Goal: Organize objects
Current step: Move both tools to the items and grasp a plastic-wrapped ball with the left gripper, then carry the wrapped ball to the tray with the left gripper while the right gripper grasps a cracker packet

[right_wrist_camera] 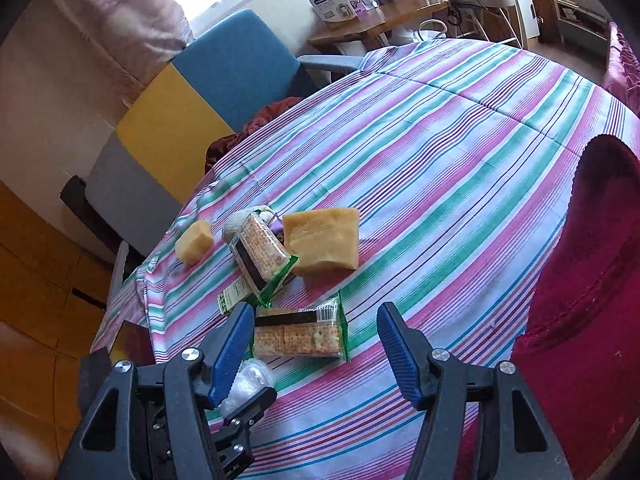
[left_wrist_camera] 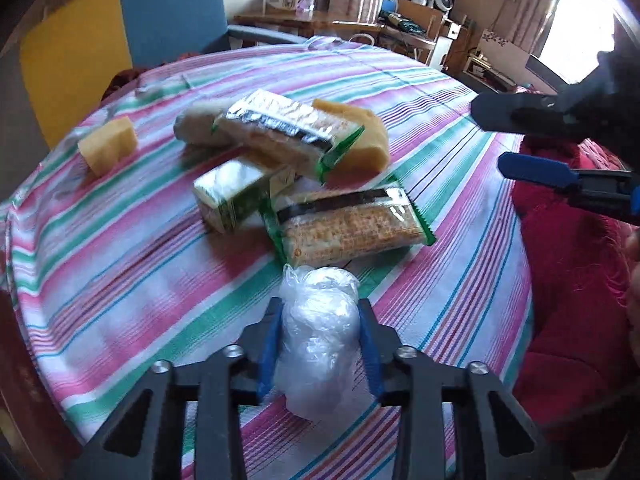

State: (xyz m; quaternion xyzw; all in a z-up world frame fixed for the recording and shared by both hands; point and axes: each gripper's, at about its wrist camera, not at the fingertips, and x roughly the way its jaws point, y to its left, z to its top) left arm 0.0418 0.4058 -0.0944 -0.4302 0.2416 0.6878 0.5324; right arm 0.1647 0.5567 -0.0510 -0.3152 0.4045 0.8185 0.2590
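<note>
My left gripper point(left_wrist_camera: 320, 312) is shut on a crumpled ball of clear plastic point(left_wrist_camera: 320, 332), its blue pads pressing both sides just above the striped tablecloth point(left_wrist_camera: 120, 260). The right wrist view shows that ball point(right_wrist_camera: 248, 380) at the lower left. My right gripper point(right_wrist_camera: 316, 312) stands open above a cracker pack point(right_wrist_camera: 300, 336), with nothing between its pads; it shows at the right edge of the left wrist view point(left_wrist_camera: 490, 136). Beyond the near cracker pack point(left_wrist_camera: 344, 220) lie a green carton point(left_wrist_camera: 236, 192), a second cracker pack point(left_wrist_camera: 280, 132), a large yellow sponge point(left_wrist_camera: 364, 140), a white roll point(left_wrist_camera: 196, 124) and a small sponge point(left_wrist_camera: 108, 144).
A dark red cloth point(left_wrist_camera: 568, 280) hangs over the right side of the table. A blue and yellow chair point(right_wrist_camera: 240, 64) stands at the far edge. Behind it are a wooden desk with boxes point(left_wrist_camera: 288, 4) and room clutter.
</note>
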